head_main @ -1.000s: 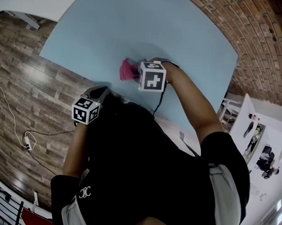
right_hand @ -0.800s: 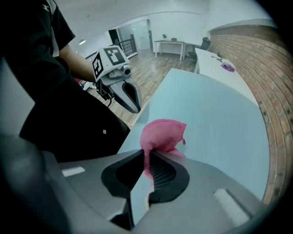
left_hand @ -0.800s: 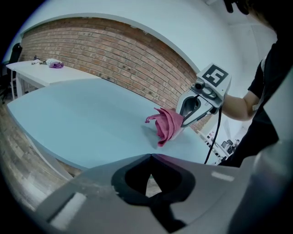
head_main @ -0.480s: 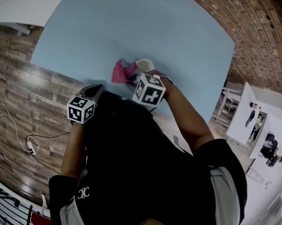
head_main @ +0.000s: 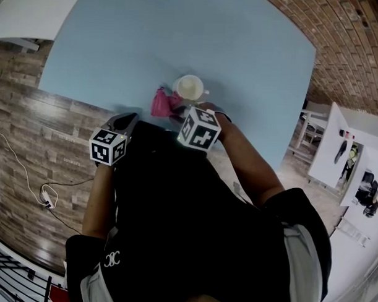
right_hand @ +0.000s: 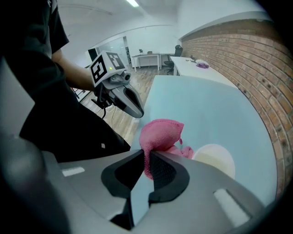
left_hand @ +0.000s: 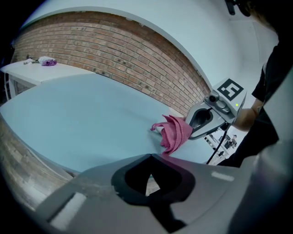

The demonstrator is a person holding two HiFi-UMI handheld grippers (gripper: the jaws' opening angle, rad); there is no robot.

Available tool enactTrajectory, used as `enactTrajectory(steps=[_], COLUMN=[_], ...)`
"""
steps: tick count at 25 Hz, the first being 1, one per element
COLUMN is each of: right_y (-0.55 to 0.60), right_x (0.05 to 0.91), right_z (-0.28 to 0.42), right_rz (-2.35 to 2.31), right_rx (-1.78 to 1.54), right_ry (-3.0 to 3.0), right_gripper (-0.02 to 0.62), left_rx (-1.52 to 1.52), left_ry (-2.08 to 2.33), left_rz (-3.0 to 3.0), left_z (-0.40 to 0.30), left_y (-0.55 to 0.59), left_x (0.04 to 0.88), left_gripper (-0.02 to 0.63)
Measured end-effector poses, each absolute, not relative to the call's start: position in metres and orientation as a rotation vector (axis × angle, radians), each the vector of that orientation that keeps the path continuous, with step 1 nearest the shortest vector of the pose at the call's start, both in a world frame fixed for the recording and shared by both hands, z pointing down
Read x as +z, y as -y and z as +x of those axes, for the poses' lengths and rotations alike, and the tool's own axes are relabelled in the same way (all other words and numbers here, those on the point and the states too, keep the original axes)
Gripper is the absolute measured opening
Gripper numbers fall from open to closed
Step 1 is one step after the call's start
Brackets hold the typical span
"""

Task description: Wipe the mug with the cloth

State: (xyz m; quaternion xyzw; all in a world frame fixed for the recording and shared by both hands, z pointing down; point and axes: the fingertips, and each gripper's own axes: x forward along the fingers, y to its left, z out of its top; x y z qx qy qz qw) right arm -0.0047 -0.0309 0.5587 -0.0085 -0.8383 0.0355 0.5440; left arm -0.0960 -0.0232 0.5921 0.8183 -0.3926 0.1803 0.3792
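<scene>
Pink cloth [head_main: 160, 103] just beside cream mug [head_main: 190, 88], blue table [head_main: 150, 34]

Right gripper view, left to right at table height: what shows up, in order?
black-and-grey left gripper → crumpled pink fabric cloth → round cream mug → red brick wall

Mug [right_hand: 214, 157] partly hidden behind cloth [right_hand: 160, 133].
</scene>
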Motion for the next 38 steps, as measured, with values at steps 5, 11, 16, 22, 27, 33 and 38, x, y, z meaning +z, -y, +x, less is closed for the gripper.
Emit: enactTrajectory(steps=[5, 11, 16, 22, 27, 33, 38], right_y=[0.029, 0.037, 0.042, 0.058, 0.072, 0.085, 0.088], right_x=[0.568, 0.577, 0.580, 0.588, 0.589, 0.583, 0.563], right_z=[0.012, 0.035, 0.051, 0.075, 0.098, 0.119, 0.121], right_rz=[0.023, 0.105, 0.210, 0.372, 0.488, 0.591, 0.607], right_rx=[0.099, 0.172, 0.416, 0.608, 0.673, 0.720, 0.780], right_ry=[1.979, 1.983, 2.007, 1.999, 1.981, 1.990, 2.047], right_gripper=[0.037, 0.037, 0.037, 0.037, 0.037, 0.037, 0.037], left_rx=[0.486, 0.518, 0.540, 0.561, 0.581, 0.587, 0.593], left_ry=[0.980, 0.959, 0.942, 0.935, 0.918, 0.908, 0.903], left_rz=[2.096, 2.109, 2.116, 2.117, 2.125, 2.134, 2.133], left_z=[-0.090, -0.081, -0.074, -0.072, -0.066, -0.059, -0.054], left_y=[0.022, 0.025, 0.026, 0.029, 0.031, 0.030, 0.030], left_x=[0.594, 0.594, 0.594, 0.593, 0.594, 0.593, 0.593], left_gripper=[0.005, 0.005, 0.005, 0.005, 0.005, 0.005, 0.005])
